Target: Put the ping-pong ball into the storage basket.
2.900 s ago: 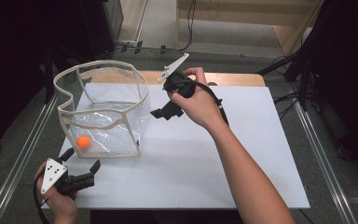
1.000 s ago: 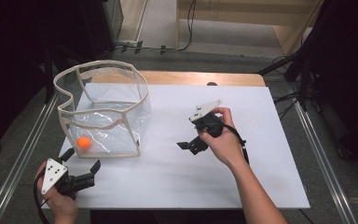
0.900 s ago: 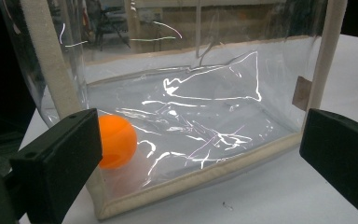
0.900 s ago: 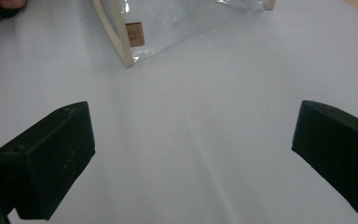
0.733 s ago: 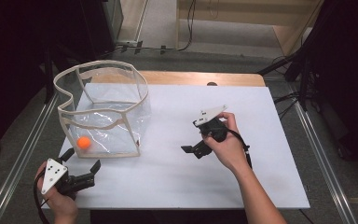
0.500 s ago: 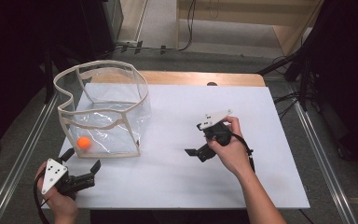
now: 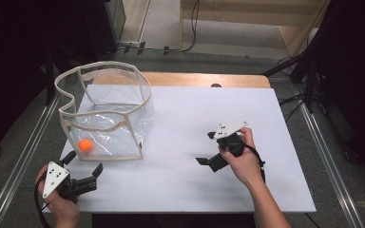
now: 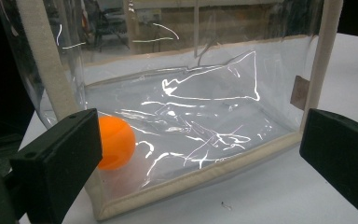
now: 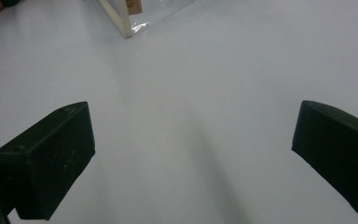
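Observation:
A clear plastic bag point(image 7: 140, 111) with beige trim stands open on the left of the white table point(image 7: 185, 109). An orange ball point(image 7: 85, 145) lies inside it at the near left corner. My left gripper point(image 7: 84, 161) is held at the table's near left corner, open and empty, just in front of the bag. In the left gripper view the ball point(image 8: 116, 142) shows through the bag's wall point(image 8: 214, 116), partly behind the left jaw. My right gripper point(image 7: 204, 147) hovers open and empty over the bare tabletop right of centre, pointing left. The bag's corner point(image 9: 121, 21) shows far ahead of it.
Metal rails point(image 7: 24, 152) run along both sides of the table, and its wooden back edge point(image 7: 204, 80) shows behind the white sheet. A small dark spot point(image 7: 215, 85) sits at the back edge. Dark equipment and cables stand on the floor beyond.
My right gripper has moved from beside the bag's rim at the back toward the near right, over bare table. The left gripper, bag and ball have stayed put.

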A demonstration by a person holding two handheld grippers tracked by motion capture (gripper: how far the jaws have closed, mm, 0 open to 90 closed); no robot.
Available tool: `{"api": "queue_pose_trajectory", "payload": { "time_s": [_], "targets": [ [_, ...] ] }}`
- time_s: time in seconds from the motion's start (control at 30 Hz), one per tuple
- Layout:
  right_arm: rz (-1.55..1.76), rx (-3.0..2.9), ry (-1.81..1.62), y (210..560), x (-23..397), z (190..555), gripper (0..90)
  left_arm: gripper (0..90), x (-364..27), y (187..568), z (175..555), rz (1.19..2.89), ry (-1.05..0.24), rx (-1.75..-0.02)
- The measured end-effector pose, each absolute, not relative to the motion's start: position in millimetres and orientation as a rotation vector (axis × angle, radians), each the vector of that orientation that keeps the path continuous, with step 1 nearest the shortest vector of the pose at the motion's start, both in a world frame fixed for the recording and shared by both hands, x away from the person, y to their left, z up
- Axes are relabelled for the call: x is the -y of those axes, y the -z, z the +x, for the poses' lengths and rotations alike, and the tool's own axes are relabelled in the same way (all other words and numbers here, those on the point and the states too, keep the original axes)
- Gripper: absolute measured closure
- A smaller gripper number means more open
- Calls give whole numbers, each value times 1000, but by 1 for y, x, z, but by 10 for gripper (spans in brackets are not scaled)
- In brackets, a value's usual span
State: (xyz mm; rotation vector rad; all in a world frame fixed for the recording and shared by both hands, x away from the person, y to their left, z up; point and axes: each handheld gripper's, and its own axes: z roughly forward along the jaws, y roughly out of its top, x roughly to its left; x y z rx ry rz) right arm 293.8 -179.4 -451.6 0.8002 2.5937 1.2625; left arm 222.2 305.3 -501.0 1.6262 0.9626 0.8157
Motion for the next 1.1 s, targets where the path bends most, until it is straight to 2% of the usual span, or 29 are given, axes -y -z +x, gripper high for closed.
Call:
{"api": "queue_pose_trajectory", "payload": {
  "time_s": [1.1],
  "targets": [
    [916, -2431, -1354, 474, 240, 268, 0, 0, -305, 501, 222, 1629, -818, -960]
  ]
}}
